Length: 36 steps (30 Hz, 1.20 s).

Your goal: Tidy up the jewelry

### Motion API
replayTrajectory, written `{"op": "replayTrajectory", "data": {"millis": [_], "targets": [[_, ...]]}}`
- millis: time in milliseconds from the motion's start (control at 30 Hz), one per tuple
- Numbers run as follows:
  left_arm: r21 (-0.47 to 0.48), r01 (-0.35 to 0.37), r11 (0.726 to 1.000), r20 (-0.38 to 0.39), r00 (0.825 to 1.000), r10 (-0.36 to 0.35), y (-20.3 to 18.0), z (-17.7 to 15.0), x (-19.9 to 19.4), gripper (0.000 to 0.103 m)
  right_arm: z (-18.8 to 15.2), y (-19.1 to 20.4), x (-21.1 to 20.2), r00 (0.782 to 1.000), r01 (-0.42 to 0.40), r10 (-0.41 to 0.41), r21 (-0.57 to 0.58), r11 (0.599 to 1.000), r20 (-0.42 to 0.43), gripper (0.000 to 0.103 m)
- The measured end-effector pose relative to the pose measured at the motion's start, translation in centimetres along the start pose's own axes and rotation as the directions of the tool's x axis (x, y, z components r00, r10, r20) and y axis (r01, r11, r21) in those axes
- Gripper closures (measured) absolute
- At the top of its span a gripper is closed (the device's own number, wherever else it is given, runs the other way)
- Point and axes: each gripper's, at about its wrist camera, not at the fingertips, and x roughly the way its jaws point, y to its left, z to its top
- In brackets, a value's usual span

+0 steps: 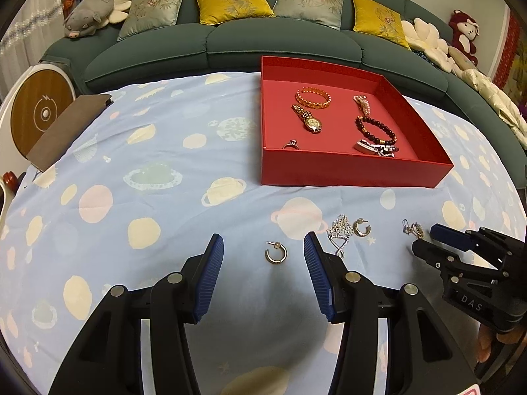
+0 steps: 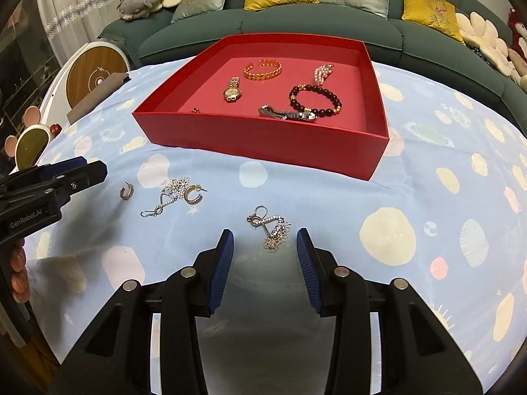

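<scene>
A red box on the planet-print cloth holds a gold bangle, a gold watch, a dark bead bracelet, a pearl piece, a ring and a metal band. My left gripper is open around a gold hoop earring. A crystal drop earring and a second hoop lie to its right. My right gripper is open around another crystal drop earring.
A green sofa with cushions stands behind the table. A brown pad lies at the table's left edge beside a round wooden device. The right gripper's body sits close to my left gripper.
</scene>
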Motion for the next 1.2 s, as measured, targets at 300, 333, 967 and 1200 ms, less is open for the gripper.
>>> {"op": "replayTrajectory", "data": {"millis": [300, 333, 967, 1200], "targets": [[0.002, 0.008, 1.0, -0.036, 0.999, -0.008, 1.5, -1.4, 0.8, 0.054, 0.2, -0.3, 1.3, 1.0, 0.003, -0.003, -0.004, 1.0, 0.002, 0.064], [0.005, 0.008, 1.0, -0.036, 0.999, -0.008, 1.6, -1.5, 0.9, 0.054, 0.2, -0.2, 1.4, 1.0, 0.006, -0.006, -0.006, 1.0, 0.004, 0.065], [0.032, 0.049, 0.998, -0.031, 0.998, -0.048, 0.2, -1.5, 3.3, 0.058, 1.0, 0.9, 1.7, 1.0, 0.02, -0.02, -0.011, 1.0, 0.012, 0.087], [0.06, 0.049, 0.997, -0.008, 0.999, -0.048, -0.4, -1.2, 3.6, 0.071, 1.4, 1.3, 1.8, 1.0, 0.02, -0.02, -0.025, 0.999, 0.011, 0.087]]}}
